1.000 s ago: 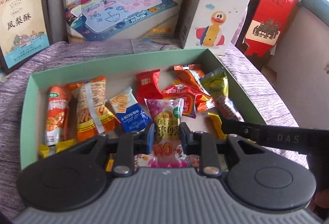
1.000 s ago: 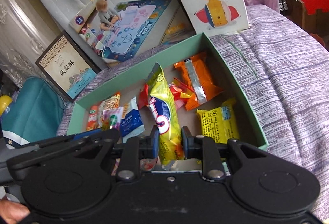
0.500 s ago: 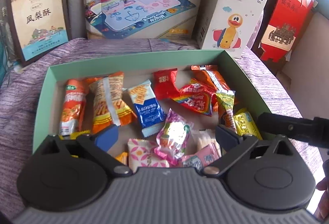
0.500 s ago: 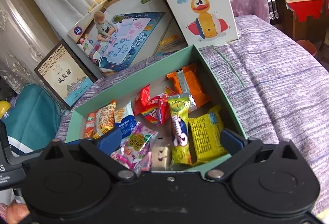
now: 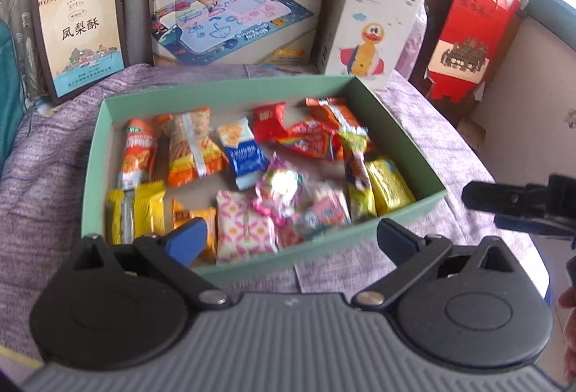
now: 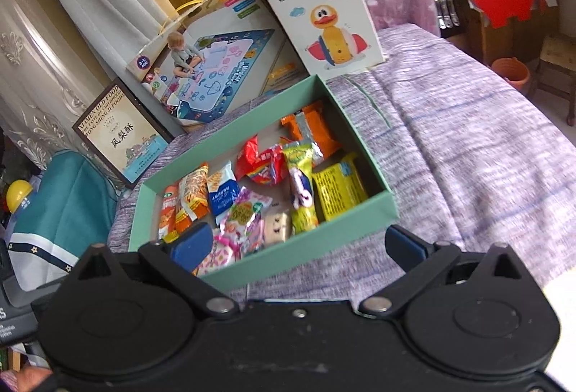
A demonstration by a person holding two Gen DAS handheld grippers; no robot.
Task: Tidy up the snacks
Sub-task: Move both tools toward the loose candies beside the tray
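Note:
A green box (image 5: 223, 84) (image 6: 316, 240) on the purple cloth holds several snack packets. A purple shiny packet (image 5: 279, 187) (image 6: 244, 212) lies near its front middle. A long yellow-green packet (image 5: 354, 169) (image 6: 300, 183) lies at the right, beside a yellow packet (image 5: 388, 183) (image 6: 338, 187). My left gripper (image 5: 291, 240) is open and empty, back from the box's near wall. My right gripper (image 6: 297, 248) is open and empty, also just in front of the near wall. The right gripper's body (image 5: 522, 204) shows at the right of the left wrist view.
Behind the box stand a framed food sign (image 5: 79, 28) (image 6: 122, 136), a drawing-mat box (image 5: 234, 7) (image 6: 212, 57) and a duck toy box (image 5: 374, 21) (image 6: 324, 10). A red bag (image 5: 475, 28) stands off the right edge. A teal chair (image 6: 68, 212) is at the left.
Both grippers opened and let go of their packets: the purple one from the left, the yellow-green one from the right. Both then pulled back out of the box.

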